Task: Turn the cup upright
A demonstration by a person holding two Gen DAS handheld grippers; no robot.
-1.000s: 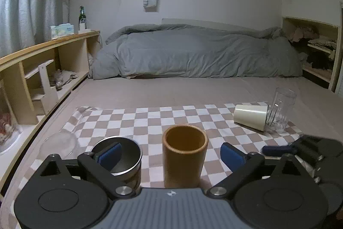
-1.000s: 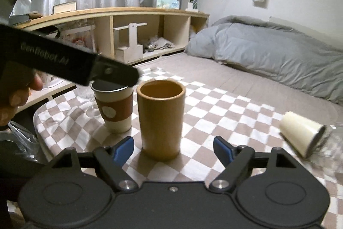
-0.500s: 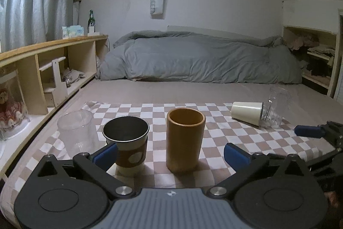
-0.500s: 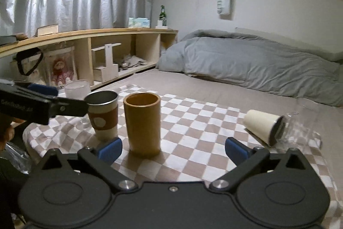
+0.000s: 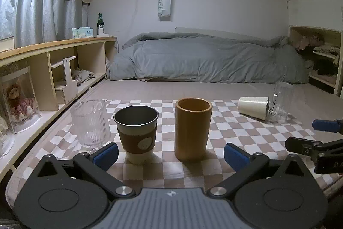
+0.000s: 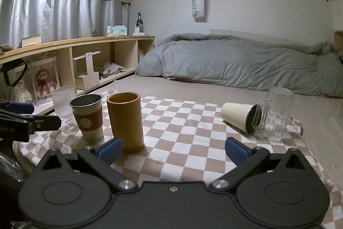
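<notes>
You had 5 cups on 1 checked cloth (image 6: pixel 193 121): 3 opaque, 2 clear glass. 4 stood upright; 1 cream cup (image 6: pixel 240 117) lay on its side. Also 1 green bottle (image 6: pixel 139 19), 1 hanging bag (image 6: pixel 199 3), 1 grey duvet (image 6: pixel 246 63).

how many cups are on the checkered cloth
5: ribbed glass far left, sleeved metal cup, wooden cup upright; cream cup on its side against clear mug at right.

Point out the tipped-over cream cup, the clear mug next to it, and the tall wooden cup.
cream cup (image 6: pixel 236 117), right wrist view, side wall
clear mug (image 6: pixel 278 109), right wrist view, glass wall
wooden cup (image 5: pixel 191 132), left wrist view, front wall
</notes>
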